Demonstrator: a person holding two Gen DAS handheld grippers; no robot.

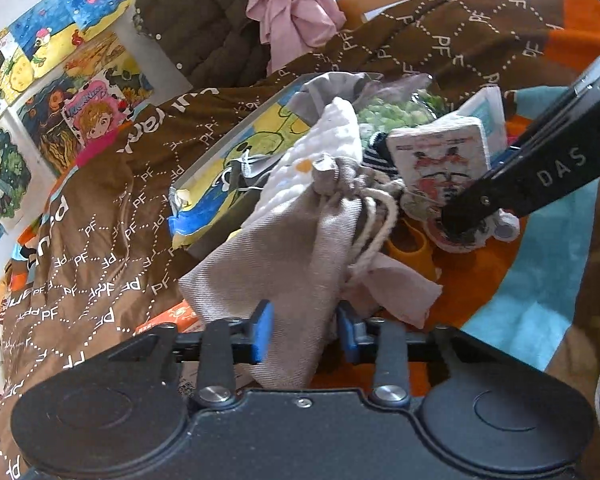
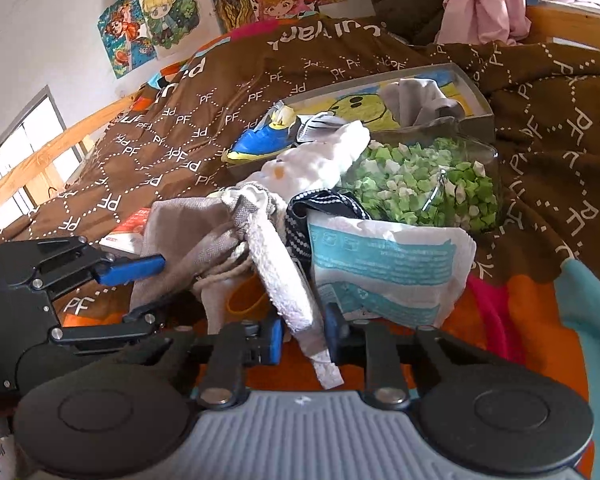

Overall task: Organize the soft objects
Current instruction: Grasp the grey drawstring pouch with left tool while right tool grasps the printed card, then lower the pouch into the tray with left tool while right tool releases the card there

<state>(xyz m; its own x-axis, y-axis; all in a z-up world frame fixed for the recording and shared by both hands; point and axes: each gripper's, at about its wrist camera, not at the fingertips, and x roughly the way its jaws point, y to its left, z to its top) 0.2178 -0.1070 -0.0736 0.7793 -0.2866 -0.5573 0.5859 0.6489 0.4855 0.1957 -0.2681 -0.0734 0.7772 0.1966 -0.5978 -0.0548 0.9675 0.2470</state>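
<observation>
A beige drawstring bag [image 1: 300, 240] lies on the brown duvet, and my left gripper [image 1: 305, 330] is shut on its lower end, blue pads pressing both sides. In the right wrist view the same bag [image 2: 188, 224] sits between the left gripper's fingers [image 2: 132, 270]. My right gripper [image 2: 304, 336] is shut on a strip of white terry cloth [image 2: 284, 280]; its black fingers [image 1: 460, 216] reach into the pile from the right. A white quilted cloth [image 2: 312, 160], a striped navy sock [image 2: 320, 204] and a soft tissue pack [image 2: 388, 264] are heaped together behind.
A clear jar of green paper stars [image 2: 420, 184] and a shallow picture-printed box [image 2: 340, 96] holding a grey cloth [image 2: 416, 100] stand behind the pile. An orange cup [image 1: 412, 248] lies underneath. A pink garment [image 1: 292, 4] and brown jacket [image 1: 196, 20] lie beyond. A wooden bed rail [image 2: 40, 152] runs left.
</observation>
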